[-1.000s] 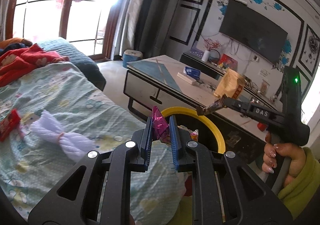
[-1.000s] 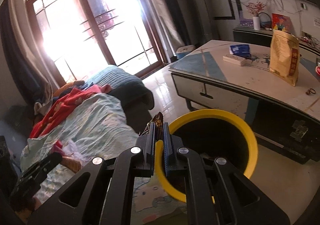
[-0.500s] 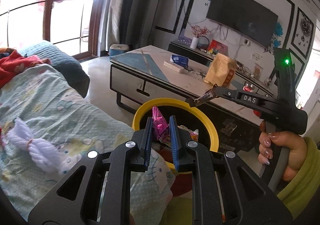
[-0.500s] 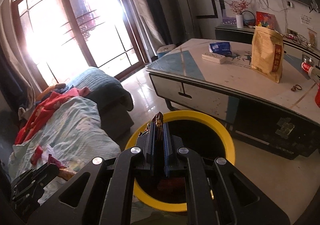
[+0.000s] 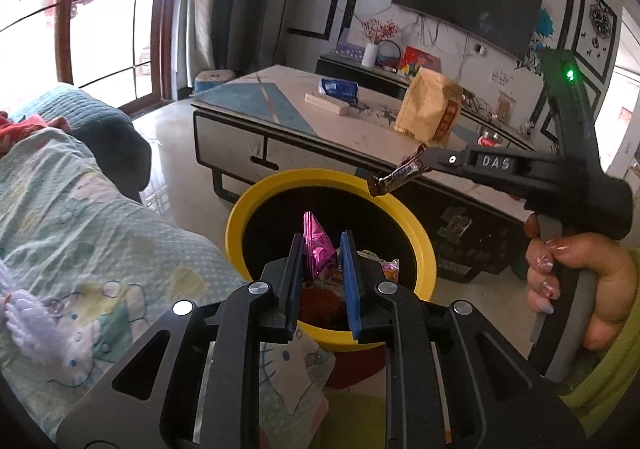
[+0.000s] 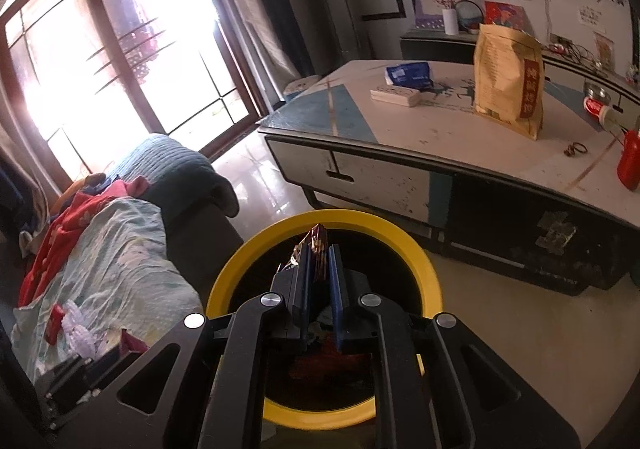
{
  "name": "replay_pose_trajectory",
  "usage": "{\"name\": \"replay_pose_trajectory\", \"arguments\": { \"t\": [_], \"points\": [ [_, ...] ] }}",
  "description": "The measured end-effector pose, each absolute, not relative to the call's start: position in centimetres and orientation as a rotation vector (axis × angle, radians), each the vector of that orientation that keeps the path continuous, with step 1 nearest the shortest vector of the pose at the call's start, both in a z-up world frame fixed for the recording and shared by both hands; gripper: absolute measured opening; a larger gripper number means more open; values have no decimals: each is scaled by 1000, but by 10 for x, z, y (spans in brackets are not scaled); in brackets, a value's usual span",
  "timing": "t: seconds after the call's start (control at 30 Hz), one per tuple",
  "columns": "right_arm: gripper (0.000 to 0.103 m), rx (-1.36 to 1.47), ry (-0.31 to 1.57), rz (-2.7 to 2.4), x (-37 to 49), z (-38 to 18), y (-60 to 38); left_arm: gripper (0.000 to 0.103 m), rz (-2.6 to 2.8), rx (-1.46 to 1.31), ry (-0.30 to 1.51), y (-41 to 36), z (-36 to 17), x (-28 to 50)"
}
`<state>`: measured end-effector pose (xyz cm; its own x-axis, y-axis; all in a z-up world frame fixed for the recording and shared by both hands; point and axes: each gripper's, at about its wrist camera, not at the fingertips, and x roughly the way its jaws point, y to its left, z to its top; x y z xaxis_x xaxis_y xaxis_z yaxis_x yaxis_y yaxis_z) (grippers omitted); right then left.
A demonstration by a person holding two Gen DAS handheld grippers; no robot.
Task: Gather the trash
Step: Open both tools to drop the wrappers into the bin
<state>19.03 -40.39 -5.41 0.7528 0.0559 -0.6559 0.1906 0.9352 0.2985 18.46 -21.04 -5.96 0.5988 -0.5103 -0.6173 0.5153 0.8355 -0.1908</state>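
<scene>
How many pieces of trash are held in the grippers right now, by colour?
Pink foil wrapper: 1, in the left gripper
Brown wrapper: 1, in the right gripper
Total: 2, both over the yellow-rimmed bin

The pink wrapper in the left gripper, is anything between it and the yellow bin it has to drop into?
Nothing visible. The pink wrapper, pinched in the left gripper, appears to hang over the open mouth of the yellow bin, with only trash already in the bin below. The right gripper holds its brown wrapper at the far rim, off to the side.
</scene>
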Motion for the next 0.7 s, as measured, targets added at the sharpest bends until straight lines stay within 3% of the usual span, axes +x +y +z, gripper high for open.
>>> {"name": "replay_pose_trajectory", "arguments": {
  "t": [0.37, 0.43, 0.5, 0.63, 0.7],
  "points": [
    [13, 395, 750, -86, 197, -66, -416, 15, -606, 22, 769, -228, -83, 205],
    [18, 399, 754, -91, 199, -67, -418, 22, -606, 27, 775, -230, -86, 209],
    [27, 407, 755, -102, 198, -68, -420, 40, -600, 23, 781, -231, -86, 212],
    [33, 412, 751, -117, 198, -68, -422, 62, -590, 16, 769, -225, -85, 207],
    [36, 412, 748, -116, 197, -67, -422, 78, -587, 3, 765, -222, -84, 205]
  ]
}}
